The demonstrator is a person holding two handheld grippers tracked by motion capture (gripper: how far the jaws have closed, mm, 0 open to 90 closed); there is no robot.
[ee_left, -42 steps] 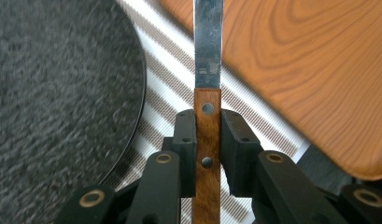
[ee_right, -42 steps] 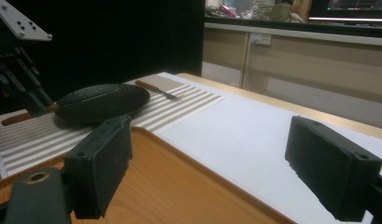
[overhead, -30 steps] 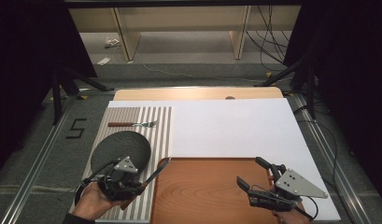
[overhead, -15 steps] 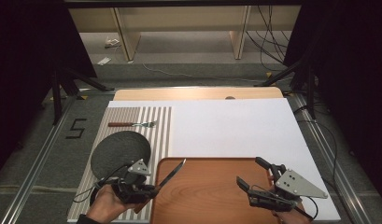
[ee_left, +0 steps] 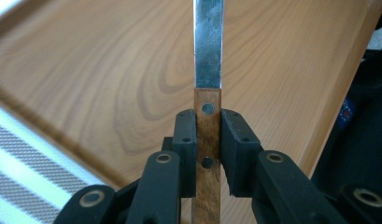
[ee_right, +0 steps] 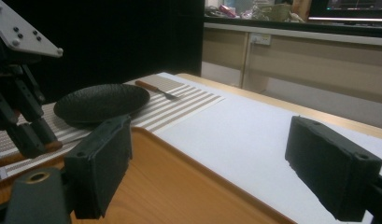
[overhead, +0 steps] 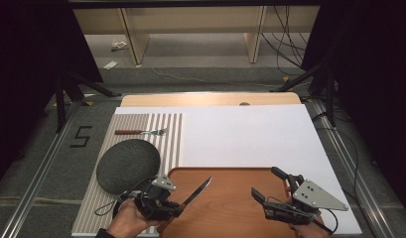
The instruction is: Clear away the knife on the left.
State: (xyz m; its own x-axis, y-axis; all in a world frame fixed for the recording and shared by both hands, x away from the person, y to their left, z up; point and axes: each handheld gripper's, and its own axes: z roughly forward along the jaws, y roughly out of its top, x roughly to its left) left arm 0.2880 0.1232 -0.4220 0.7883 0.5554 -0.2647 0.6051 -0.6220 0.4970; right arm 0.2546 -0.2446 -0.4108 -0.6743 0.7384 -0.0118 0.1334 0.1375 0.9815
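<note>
**Knife held by its handle above the wooden tray**

The left gripper (overhead: 176,208) is closed tight on the knife (overhead: 196,192); in the left gripper view both black pads press the flat sides of the brown wooden handle (ee_left: 208,154), just below the place where the steel blade (ee_left: 208,44) begins. From the gripper the blade points toward about 1 o'clock, over the left part of the wooden tray (overhead: 230,178), and it seems to be in the air, not lying down.

I judge the knife to be light and stiff, so it will not bend. The handle is narrow and smooth, therefore it may turn between the pads if the tip pushes against something. The handle is the right place to take hold; the blade is thin, slippery and has a sharp edge.

The right gripper (overhead: 276,192) rests at 3 o'clock from the knife, its jaws wide apart and holding nothing, well apart from the blade. At 10 o'clock the dark round plate (overhead: 127,164) lies on the striped placemat (overhead: 167,134), and a fork (overhead: 141,132) lies farther at 11 o'clock. The tray itself is bare, so nothing stands under the blade.
</note>
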